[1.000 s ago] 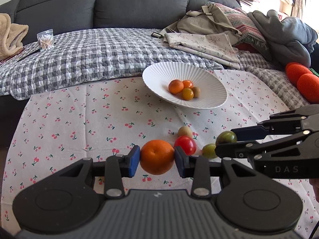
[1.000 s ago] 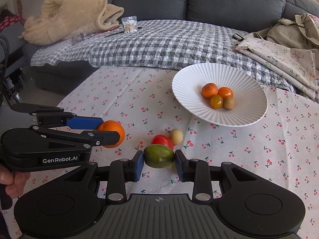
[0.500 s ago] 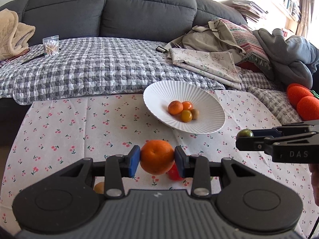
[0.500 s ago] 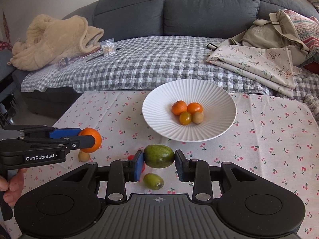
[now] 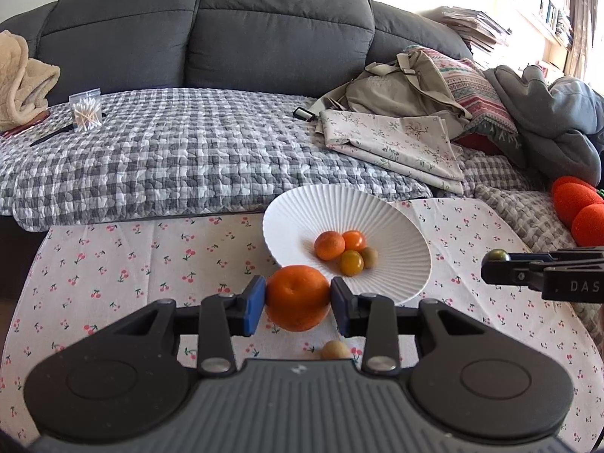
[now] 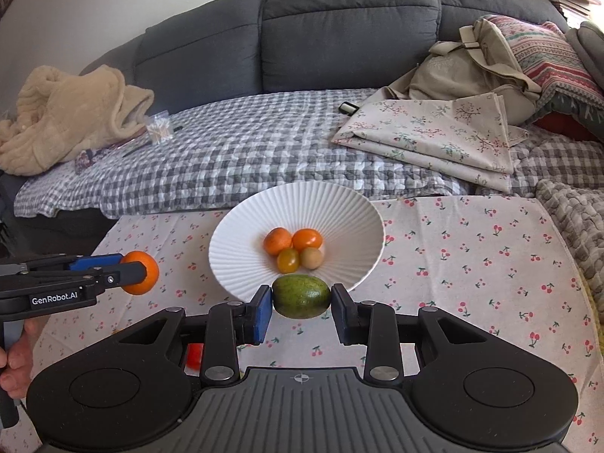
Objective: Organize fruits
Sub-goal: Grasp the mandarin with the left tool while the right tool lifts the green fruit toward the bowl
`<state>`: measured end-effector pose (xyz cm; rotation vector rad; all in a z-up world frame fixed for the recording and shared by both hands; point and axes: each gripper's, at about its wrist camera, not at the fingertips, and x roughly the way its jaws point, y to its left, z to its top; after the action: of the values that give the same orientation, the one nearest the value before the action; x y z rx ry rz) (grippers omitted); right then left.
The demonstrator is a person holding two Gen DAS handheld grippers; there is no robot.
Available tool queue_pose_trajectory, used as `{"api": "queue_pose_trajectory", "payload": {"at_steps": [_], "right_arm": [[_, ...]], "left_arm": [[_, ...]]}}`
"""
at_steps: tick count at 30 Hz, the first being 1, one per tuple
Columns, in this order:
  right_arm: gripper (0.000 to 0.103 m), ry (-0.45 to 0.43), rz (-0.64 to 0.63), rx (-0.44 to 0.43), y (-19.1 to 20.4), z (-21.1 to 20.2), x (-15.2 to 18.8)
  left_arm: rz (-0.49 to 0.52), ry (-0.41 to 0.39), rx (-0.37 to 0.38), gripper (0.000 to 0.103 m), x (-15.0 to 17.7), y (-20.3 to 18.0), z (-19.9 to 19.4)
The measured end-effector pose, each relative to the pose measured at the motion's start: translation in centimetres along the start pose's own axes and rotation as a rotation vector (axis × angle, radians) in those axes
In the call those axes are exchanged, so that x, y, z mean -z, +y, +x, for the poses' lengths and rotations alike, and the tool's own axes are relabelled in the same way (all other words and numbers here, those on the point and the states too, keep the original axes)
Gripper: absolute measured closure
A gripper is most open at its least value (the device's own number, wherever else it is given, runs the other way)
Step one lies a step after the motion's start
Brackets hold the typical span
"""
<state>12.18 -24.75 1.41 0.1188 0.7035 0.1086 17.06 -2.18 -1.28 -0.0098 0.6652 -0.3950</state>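
My left gripper point(image 5: 298, 302) is shut on a large orange point(image 5: 297, 297) and holds it above the cloth, just short of the near rim of the white ribbed bowl point(image 5: 294, 211). My right gripper point(image 6: 301, 302) is shut on a green mango point(image 6: 301, 296) at the near rim of the same bowl point(image 6: 241, 226). The bowl holds several small fruits: two orange ones point(image 6: 278, 241), a yellow one point(image 6: 288, 259) and a tan one point(image 6: 312, 257). The left gripper with the orange point(image 6: 140, 272) shows at the left of the right wrist view.
A small tan fruit point(image 5: 335, 349) lies on the cherry-print tablecloth point(image 5: 132, 249) under my left gripper. A red fruit point(image 6: 194, 355) shows under my right gripper. Behind the table is a sofa with a checked quilt point(image 5: 188, 158), folded cloth point(image 6: 434, 132) and a bag.
Both grippers have lifted their fruit off the cloth and moved forward to the bowl. The loose fruits on the cloth have dropped out of view below the grippers.
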Motion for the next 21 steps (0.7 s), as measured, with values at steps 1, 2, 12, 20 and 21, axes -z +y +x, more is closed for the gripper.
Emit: {"api": "queue_pose_trajectory", "payload": {"at_steps": [1, 2, 12, 20, 21], "right_arm": [[0.071, -0.002, 0.008, 0.006, -0.3, 0.2, -0.1], [0.071, -0.004, 0.011, 0.014, -0.6, 0.5, -0.2], [0.071, 0.026, -0.012, 0.045, -0.7, 5.4, -1.2], [0.071, 0.063, -0.06, 0.066, 0.0, 8.7, -1.1], [0.071, 0.065, -0.062, 0.067, 0.1, 8.9, -1.1]], "left_arm": [[0.006, -0.004, 0.0, 0.067, -0.2, -0.2, 0.5], [0.013, -0.003, 0.002, 0.067, -0.4, -0.5, 1.0], [0.079, 0.041, 0.026, 0.067, -0.7, -3.1, 6.8], [0.122, 0.064, 0.018, 0.067, -0.8, -4.1, 9.8], [0.13, 0.063, 0.014, 0.067, -0.8, -4.1, 10.1]]}}
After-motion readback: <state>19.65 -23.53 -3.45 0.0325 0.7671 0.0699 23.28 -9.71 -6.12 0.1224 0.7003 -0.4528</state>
